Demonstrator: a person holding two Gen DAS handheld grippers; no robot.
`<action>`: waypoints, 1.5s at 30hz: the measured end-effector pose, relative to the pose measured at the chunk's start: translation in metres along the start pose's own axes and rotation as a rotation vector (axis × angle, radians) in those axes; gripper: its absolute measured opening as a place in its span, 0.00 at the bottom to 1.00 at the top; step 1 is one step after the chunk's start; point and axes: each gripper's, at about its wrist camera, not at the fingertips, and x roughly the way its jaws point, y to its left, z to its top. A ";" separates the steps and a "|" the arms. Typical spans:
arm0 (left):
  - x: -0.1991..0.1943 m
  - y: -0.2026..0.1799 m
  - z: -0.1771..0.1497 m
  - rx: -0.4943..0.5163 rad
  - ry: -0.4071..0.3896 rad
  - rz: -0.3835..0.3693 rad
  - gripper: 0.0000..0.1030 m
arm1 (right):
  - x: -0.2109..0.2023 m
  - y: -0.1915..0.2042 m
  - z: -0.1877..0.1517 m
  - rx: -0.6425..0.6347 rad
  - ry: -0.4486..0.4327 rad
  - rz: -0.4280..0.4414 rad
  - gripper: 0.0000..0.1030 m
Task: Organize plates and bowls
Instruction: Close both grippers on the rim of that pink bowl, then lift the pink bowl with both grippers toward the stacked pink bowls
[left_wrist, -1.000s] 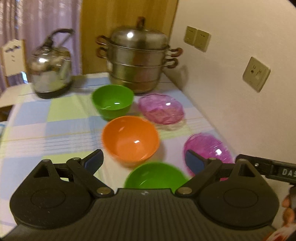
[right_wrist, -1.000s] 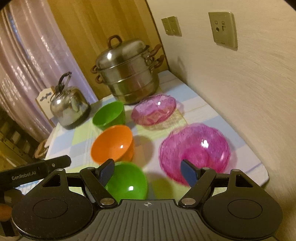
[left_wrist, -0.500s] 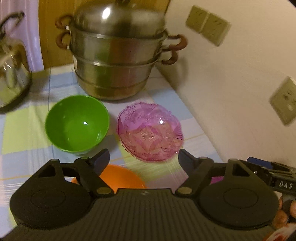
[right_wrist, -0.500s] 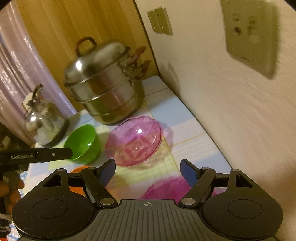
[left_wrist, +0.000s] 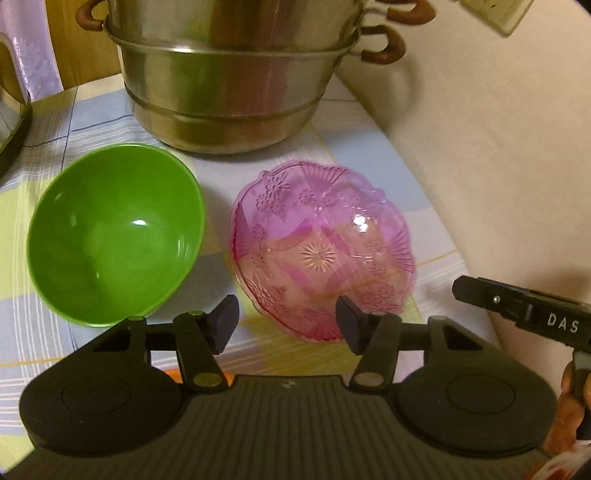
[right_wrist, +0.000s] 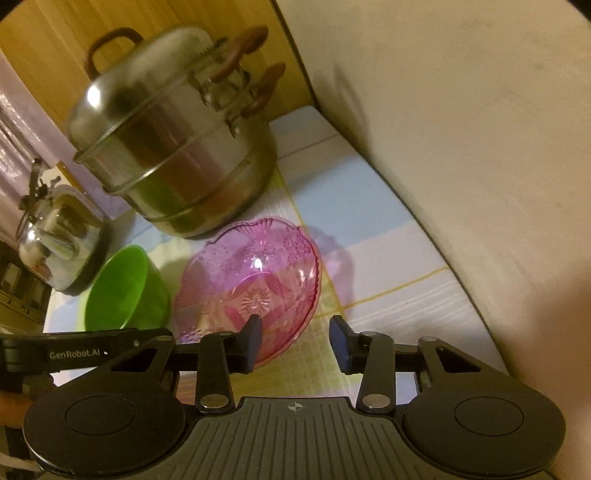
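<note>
Left wrist view: both grippers' fingers, just closing, stand spread and empty at the pink glass bowl (left_wrist: 321, 247).

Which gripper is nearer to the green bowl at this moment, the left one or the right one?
Left. The left gripper sits just beside the green bowl. The right gripper is at the pink glass bowl, which lies between it and the green bowl.

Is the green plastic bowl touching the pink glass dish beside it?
Apart. In the left wrist view, a strip of checked tablecloth shows between the green plastic bowl and the pink glass dish.
</note>
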 end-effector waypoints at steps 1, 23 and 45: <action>0.005 0.000 0.001 -0.003 0.008 0.010 0.51 | 0.006 -0.002 0.002 0.003 0.005 0.001 0.38; 0.051 -0.001 0.017 -0.016 0.033 0.094 0.38 | 0.086 -0.023 0.018 0.050 0.081 -0.010 0.15; 0.074 -0.041 0.013 0.122 0.032 0.114 0.24 | 0.057 -0.047 0.004 0.004 0.077 -0.087 0.09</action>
